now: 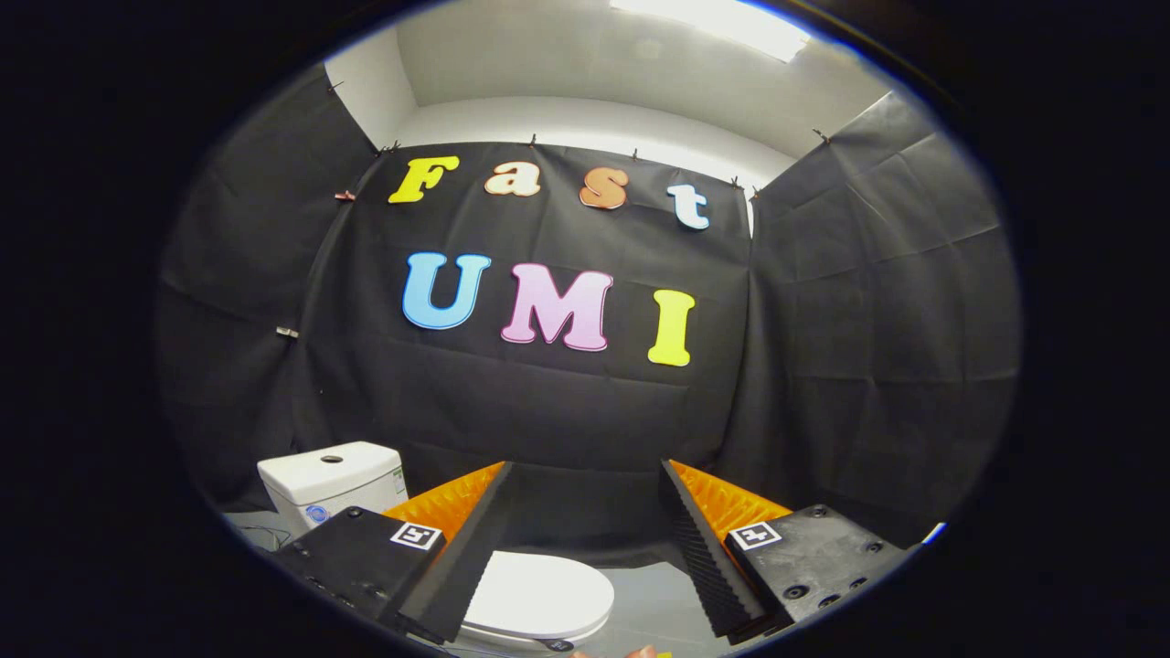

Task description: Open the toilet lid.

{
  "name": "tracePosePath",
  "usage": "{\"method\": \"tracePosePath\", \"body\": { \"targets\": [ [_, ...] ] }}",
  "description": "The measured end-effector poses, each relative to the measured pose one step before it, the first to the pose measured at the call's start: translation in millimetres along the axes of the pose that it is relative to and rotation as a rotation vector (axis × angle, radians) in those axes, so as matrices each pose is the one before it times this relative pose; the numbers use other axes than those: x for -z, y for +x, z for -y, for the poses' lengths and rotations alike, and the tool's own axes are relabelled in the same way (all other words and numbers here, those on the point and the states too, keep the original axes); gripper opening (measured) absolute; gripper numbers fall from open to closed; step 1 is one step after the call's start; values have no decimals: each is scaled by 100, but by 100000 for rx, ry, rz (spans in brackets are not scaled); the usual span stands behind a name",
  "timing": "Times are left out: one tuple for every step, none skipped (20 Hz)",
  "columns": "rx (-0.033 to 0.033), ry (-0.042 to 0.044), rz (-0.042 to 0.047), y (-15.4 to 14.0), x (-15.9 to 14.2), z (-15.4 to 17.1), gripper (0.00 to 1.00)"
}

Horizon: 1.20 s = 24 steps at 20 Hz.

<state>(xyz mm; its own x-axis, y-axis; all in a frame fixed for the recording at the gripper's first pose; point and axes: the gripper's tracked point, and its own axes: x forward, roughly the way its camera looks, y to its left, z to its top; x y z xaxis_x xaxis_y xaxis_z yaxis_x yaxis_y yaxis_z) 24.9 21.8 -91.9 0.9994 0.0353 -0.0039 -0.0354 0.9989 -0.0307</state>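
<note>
A white toilet stands low ahead of me, its lid (pixel 539 594) lying flat and closed over the bowl. Its white tank (pixel 334 480), with a round flush button on top, rises behind the left finger. My gripper (pixel 585 480) hovers above the toilet with its fingers spread wide apart and nothing between them. The lid shows below and between the fingers, partly hidden by the left finger (pixel 471 539). No part of the gripper touches the toilet.
Black cloth walls (pixel 868 347) close the booth at the back and on both sides. A grey floor (pixel 654 603) shows to the right of the toilet. A ceiling light (pixel 722 23) glows overhead.
</note>
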Motion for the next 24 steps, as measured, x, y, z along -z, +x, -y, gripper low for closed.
{"method": "tracePosePath", "body": {
  "targets": [
    [-735, 421, -992, 220, 1261, -168, 98],
    [-771, 783, -1325, 246, 1397, -132, 98],
    [-1221, 1499, -1533, 232, 1458, -219, 98],
    [-1518, 1495, -1938, 151, 1489, -229, 98],
    [-1281, 1437, -1774, 258, 1383, -216, 98],
    [-1647, 1791, -979, -58, 1098, -216, 98],
    [-1883, 2644, -838, 131, 1051, -222, 98],
    [-1634, 2783, -925, 128, 1089, -47, 98],
    [-1268, 3273, -911, 103, 1044, -21, 98],
    [-1208, 3237, -1152, 189, 1080, 94, 98],
    [-1036, 3126, -1788, 229, 1220, 75, 98],
    [-781, 2902, -2135, 279, 1352, 223, 99],
    [-474, 3101, -2373, 399, 1360, 348, 99],
    [-283, 3839, -2726, 145, 1300, 462, 99],
    [-369, 4707, -3145, 283, 1449, 479, 99],
    [77, 4602, -3310, 154, 1465, 723, 99],
    [358, 4524, -3014, 256, 1311, 810, 99],
    [370, 4463, -2946, 303, 1253, 946, 99],
    [510, 4138, -2820, 203, 1238, 952, 99],
    [141, 4129, -2666, 203, 1109, 976, 99],
    [381, 4292, -2749, 476, 1049, 996, 99],
    [534, 4524, -3162, 413, 1090, 1209, 99],
    [709, 4889, -3123, 409, 1048, 1113, 99],
    [745, 5112, -3248, 505, 909, 1152, 99]
  ]
}}
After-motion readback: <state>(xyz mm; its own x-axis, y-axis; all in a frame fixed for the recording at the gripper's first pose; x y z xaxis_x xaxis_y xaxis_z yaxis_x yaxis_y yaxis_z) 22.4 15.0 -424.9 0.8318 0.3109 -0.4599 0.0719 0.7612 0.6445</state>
